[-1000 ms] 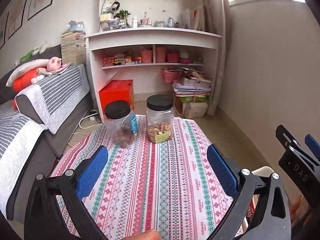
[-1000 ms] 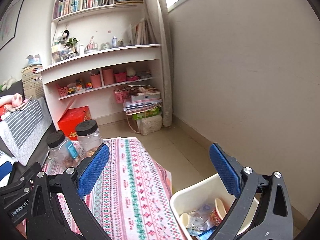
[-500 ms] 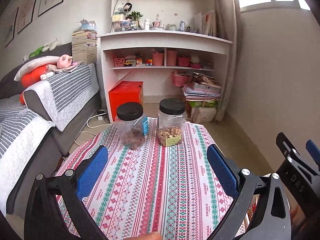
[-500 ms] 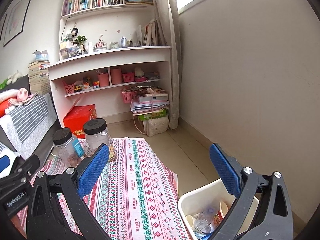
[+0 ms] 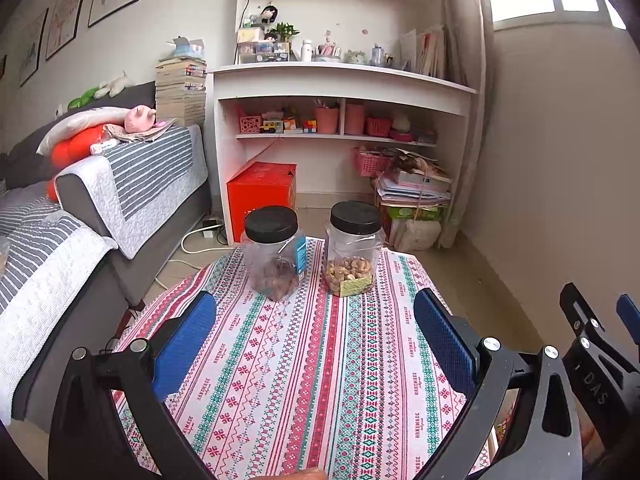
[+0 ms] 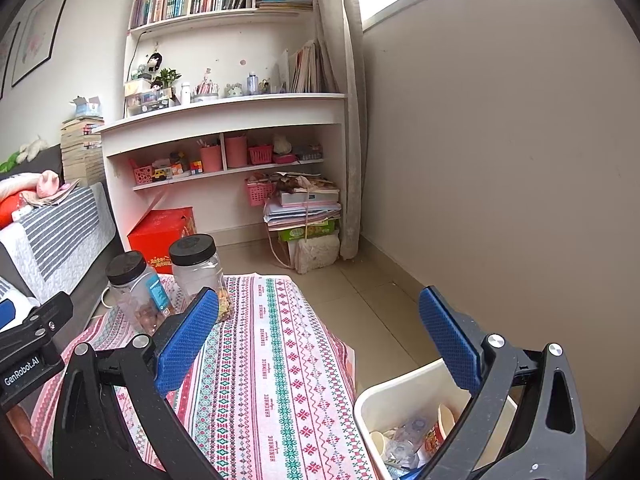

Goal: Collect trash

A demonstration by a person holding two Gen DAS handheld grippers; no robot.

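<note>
My left gripper (image 5: 316,332) is open and empty above a table (image 5: 320,380) covered with a striped patterned cloth. My right gripper (image 6: 320,324) is open and empty, held over the table's right edge. A cream trash bin (image 6: 400,404) stands on the floor right of the table, below the right finger; it holds paper cups and crumpled plastic (image 6: 404,440). No loose trash shows on the cloth. The right gripper also shows at the right edge of the left wrist view (image 5: 600,344).
Two clear jars with black lids stand at the table's far end: one with brown snacks (image 5: 274,254), one with nuts (image 5: 354,250). A grey sofa (image 5: 80,216) runs along the left. A red box (image 5: 262,192), white shelves (image 5: 344,92) and stacked papers (image 5: 412,188) lie beyond.
Both grippers have tilted upward and drawn back a little; jars and shelves sit lower in view. Jaws stay open and empty.
</note>
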